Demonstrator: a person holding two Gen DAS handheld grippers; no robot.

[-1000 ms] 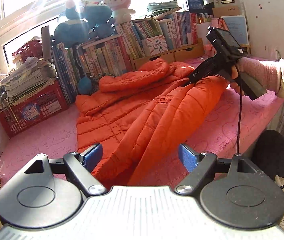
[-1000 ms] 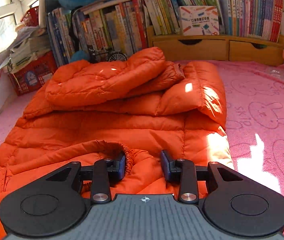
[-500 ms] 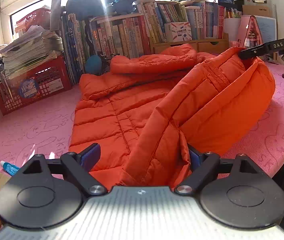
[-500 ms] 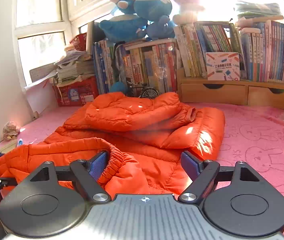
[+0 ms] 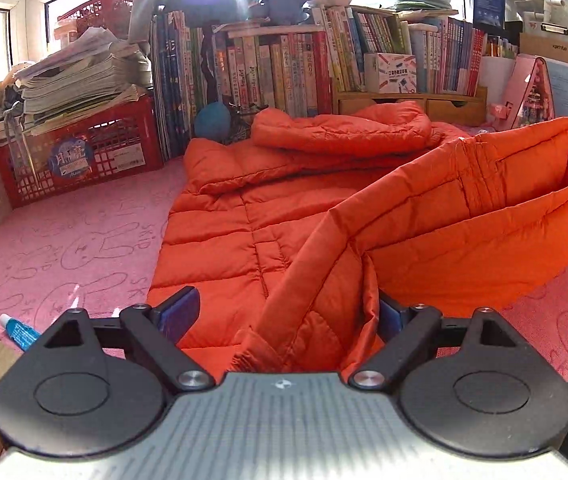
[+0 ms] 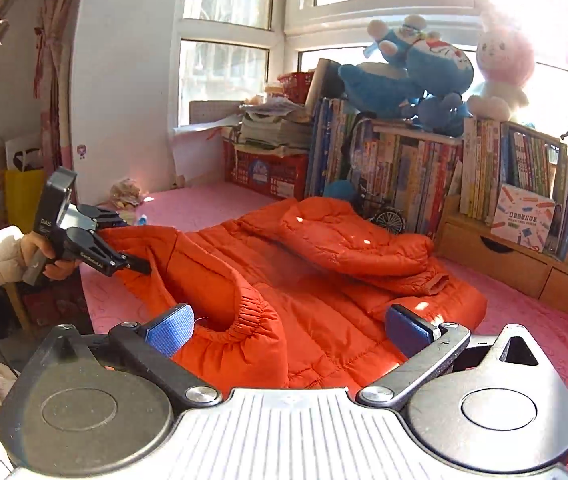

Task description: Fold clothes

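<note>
Holding: I have the orange quilted puffer jacket by its near hem, lifted off the pink rabbit-print mat between both tools.
Left gripper: its blue pads stand well apart in its own camera, with a bunch of hem filling the gap and pressing the right pad. From the right wrist view the fingers look drawn together on the fabric edge. I cannot tell how firm that hold is.
Right gripper: wide open, the elastic hem lying against its left pad only; the right pad is clear of cloth.
Jacket: far part flat on the mat, one sleeve already laid across the body near the wooden drawer unit.
Progress: I judge the fold is partway, with a sleeve in and the bottom raised.
Left to do: the raised hem is not yet laid over the body, and no compact bundle shows.
</note>
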